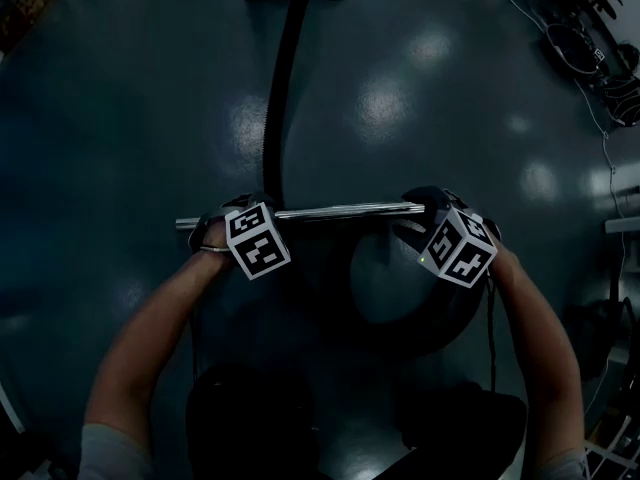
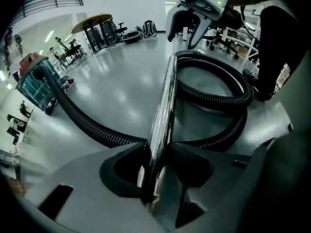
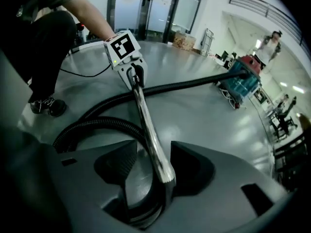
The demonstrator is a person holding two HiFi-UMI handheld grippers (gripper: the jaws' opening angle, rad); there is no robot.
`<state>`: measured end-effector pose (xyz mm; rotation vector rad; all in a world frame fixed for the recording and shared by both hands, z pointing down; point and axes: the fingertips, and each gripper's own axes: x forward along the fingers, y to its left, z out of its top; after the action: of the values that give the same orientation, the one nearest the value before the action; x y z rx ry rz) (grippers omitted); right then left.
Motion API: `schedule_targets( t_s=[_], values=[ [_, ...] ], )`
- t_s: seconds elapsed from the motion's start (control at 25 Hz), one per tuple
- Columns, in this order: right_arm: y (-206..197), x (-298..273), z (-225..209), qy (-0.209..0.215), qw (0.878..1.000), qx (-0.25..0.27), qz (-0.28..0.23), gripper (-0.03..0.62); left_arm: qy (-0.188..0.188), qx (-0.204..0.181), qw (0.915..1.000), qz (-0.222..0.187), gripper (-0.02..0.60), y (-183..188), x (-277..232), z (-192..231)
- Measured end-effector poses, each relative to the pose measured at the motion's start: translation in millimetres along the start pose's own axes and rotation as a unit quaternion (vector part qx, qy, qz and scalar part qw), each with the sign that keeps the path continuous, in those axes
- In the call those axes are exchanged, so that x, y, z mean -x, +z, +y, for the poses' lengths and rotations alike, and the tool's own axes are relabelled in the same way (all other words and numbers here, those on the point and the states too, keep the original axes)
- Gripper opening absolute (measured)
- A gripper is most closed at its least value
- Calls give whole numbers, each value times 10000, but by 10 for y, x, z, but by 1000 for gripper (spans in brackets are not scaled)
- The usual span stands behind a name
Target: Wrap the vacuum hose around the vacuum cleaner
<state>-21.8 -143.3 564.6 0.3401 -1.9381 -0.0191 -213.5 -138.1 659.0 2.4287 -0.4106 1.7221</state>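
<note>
At one end of the chrome wand (image 1: 340, 209), left tongs (image 2: 156, 154) clenched on it, likely steadying it; right tongs (image 3: 154, 152) released astride the other end; vacuum hose (image 2: 87, 123) looped on floor (image 2: 121, 89) beneath, vacuum cleaner (image 2: 34, 81) well beyond.

Head view: above shiny chrome metal tube (image 1: 340, 209), facing steeply down, farther off. Left gripper view: close at tube's left end, facing along it. Right gripper view: close at opposite end, facing back. All share tube, ribbed black hose (image 2: 87, 124).
</note>
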Motion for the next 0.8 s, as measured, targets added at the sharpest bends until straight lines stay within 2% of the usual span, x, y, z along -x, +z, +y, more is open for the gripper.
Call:
schedule_targets(
  t_s=[0.16, 0.44, 0.56, 0.68, 0.8],
  values=[
    [-526, 168, 92, 44, 9974, -601, 391, 213, 132, 460, 9988, 46, 183, -63, 14, 92],
    [-989, 224, 414, 407, 9840, -1409, 1013, 213, 253, 1462, 9889, 36, 181, -280, 130, 309],
    [-1247, 308, 382, 194, 9713, -2025, 1231, 213, 394, 1877, 9814, 28, 181, -334, 169, 374],
    [-1458, 303, 241, -58, 9583, -2648, 1076, 214, 530, 2327, 9711, 78, 181, -326, 145, 429],
    [-1770, 245, 222, -180, 9489, -2992, 991, 215, 647, 2570, 9640, 212, 181, -264, 125, 443]
  ],
)
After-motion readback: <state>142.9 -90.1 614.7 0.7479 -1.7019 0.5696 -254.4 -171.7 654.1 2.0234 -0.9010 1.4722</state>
